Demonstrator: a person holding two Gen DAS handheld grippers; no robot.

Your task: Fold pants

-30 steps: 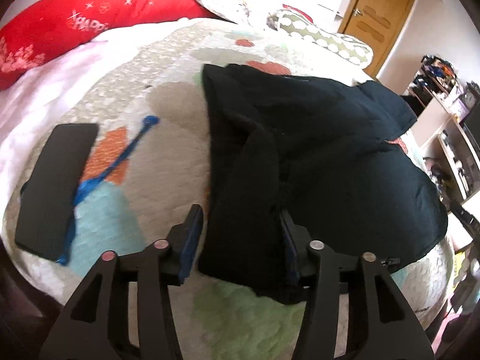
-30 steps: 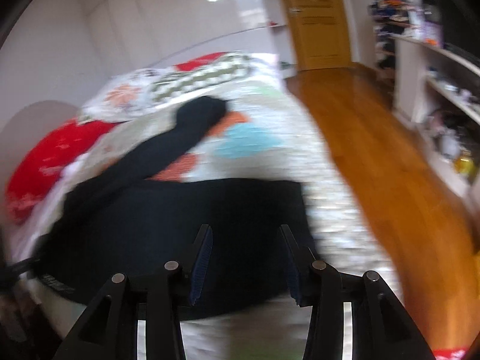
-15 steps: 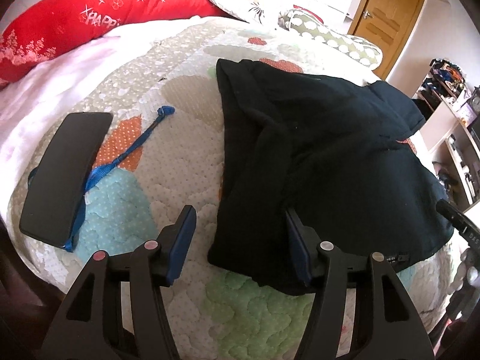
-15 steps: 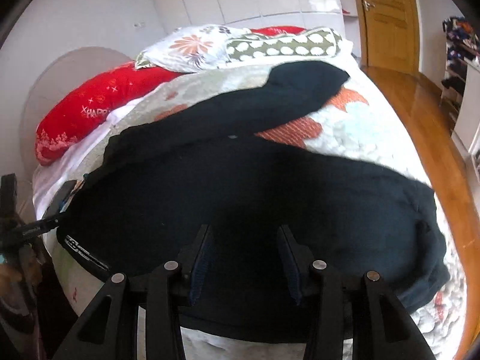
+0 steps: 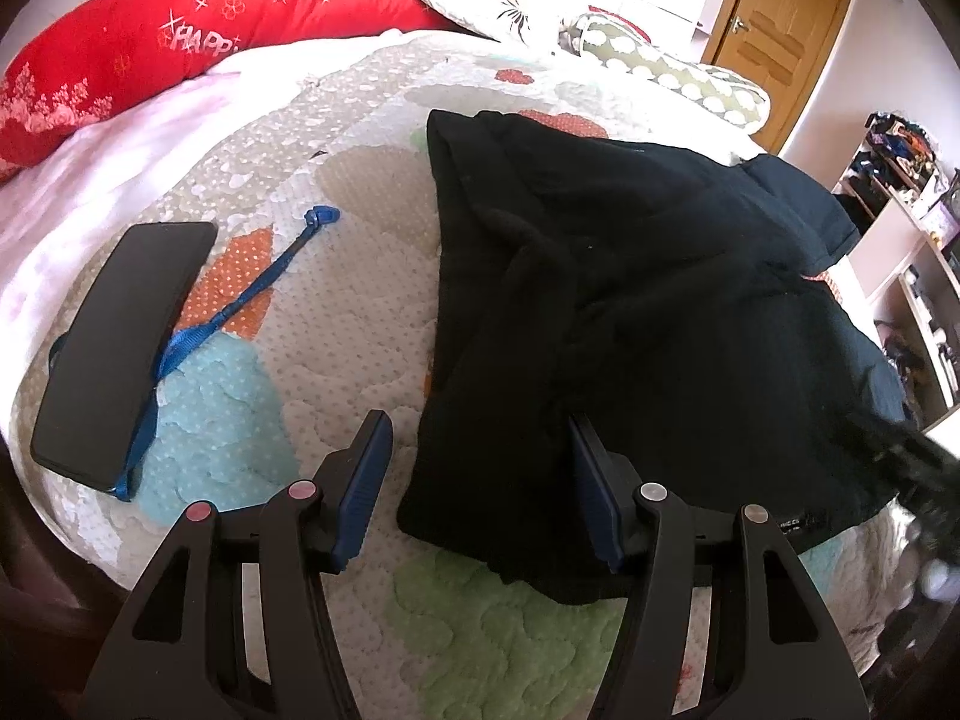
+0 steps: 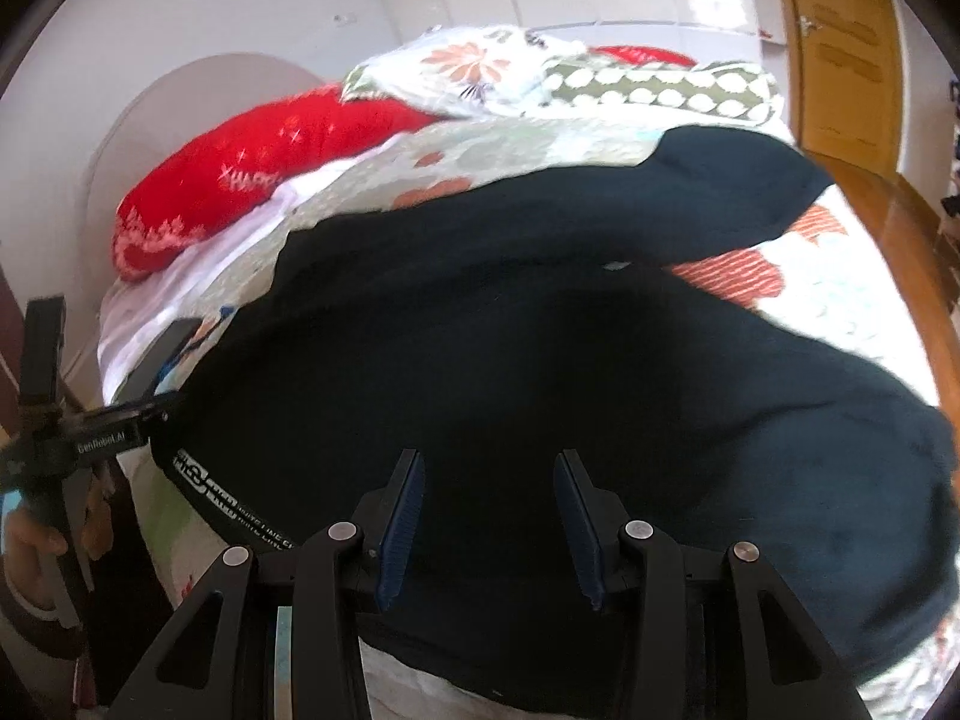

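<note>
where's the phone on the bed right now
In the left wrist view the black phone lies at the quilt's left edge, on a blue strap, apart from the black pants.

One pair of dark pants (image 5: 630,312) lay on a single patterned quilt (image 5: 336,276), alongside one black phone (image 5: 120,342) and one blue strap (image 5: 240,306). Three pillows were counted: one red (image 5: 198,24), one floral (image 6: 462,72), one green-spotted (image 6: 660,87). Two grippers, left (image 5: 474,492) and right (image 6: 489,525), and one wooden door (image 5: 780,42) were visible.

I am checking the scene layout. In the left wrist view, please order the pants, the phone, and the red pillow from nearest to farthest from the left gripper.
From the left gripper:
1. Pants, between the fingers.
2. Phone, left on the quilt.
3. Red pillow, far upper left.
</note>
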